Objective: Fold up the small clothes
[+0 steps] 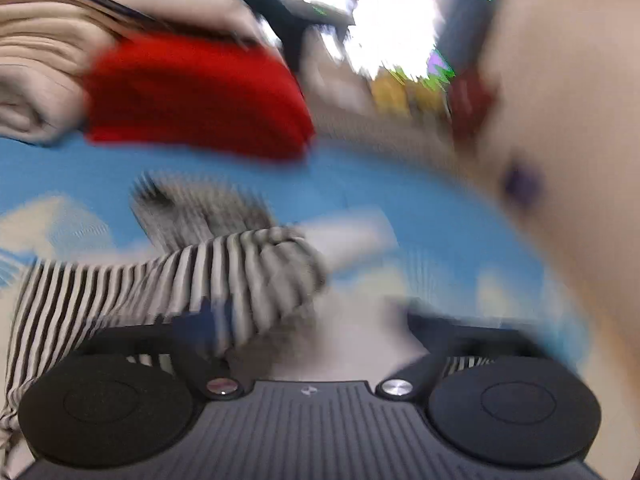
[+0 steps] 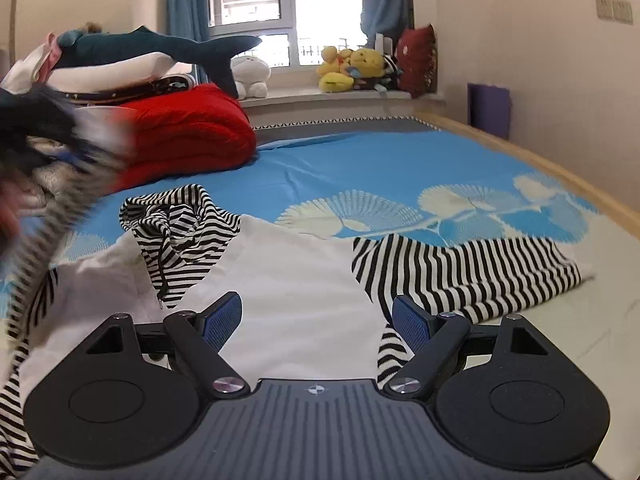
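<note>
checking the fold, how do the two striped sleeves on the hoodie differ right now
The left sleeve is lifted off the bed and bunched against the left gripper, blurred by motion. The right sleeve lies flat and spread on the blue sheet, ahead of the open right gripper. Both have black-and-white stripes.

Home bedroom, blue bedsheet (image 2: 360, 160), plush toys (image 2: 352, 66), curtained window (image 2: 288, 12)

Bed sheet (image 2: 360, 168): blue with white fan-shaped leaf prints, spread over the bed.
Red blanket (image 2: 192, 136): folded, at the left on the sheet.
Toy shark (image 2: 160, 46): dark blue, lying on top of the pile behind the blanket.
Yellow soft toys (image 2: 352, 66): grouped on the windowsill.
Red cushion (image 2: 418, 60): upright, just right of the toys.
Curtains (image 2: 186, 0): blue, either side of the window.
</note>
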